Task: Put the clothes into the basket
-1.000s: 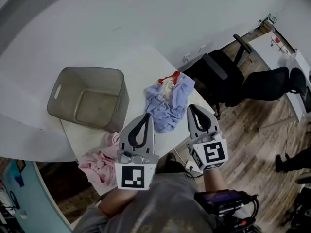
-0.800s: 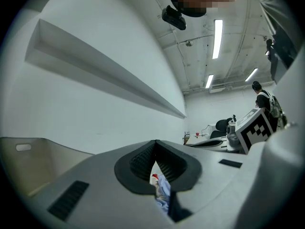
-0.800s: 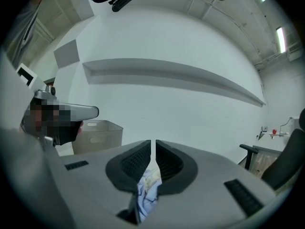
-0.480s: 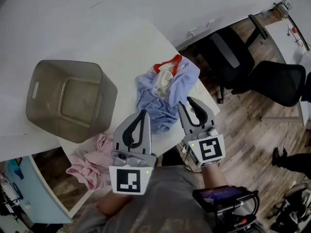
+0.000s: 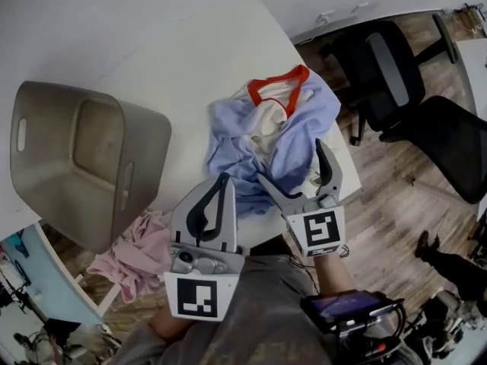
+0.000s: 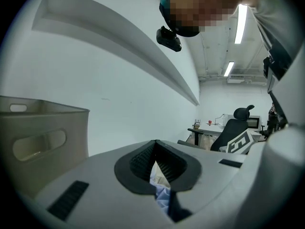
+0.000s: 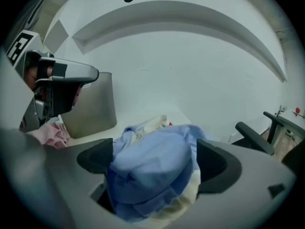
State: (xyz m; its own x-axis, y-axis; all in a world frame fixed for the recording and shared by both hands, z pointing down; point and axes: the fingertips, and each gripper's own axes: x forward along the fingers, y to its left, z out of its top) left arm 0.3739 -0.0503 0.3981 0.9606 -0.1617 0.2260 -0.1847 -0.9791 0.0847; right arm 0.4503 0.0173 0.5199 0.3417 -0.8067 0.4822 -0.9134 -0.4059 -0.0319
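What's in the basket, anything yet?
Empty: the basket shows only its bare bottom. The blue clothes and pink clothes both lie outside it.

Grey shirt [image 5: 259, 310]; grey, black-padded fingers [image 5: 329, 172]

1 basket [image 5: 144, 158]. 2 clothes heaps: blue heap [image 5: 236, 150] w/ red-trim cream piece, pink heap [image 5: 133, 253]. 2 tools: left tool [image 5: 222, 181], right tool [image 5: 291, 162]. 2 black office chairs [image 5: 384, 63], [image 5: 456, 147]. 1 counter [image 5: 190, 74].
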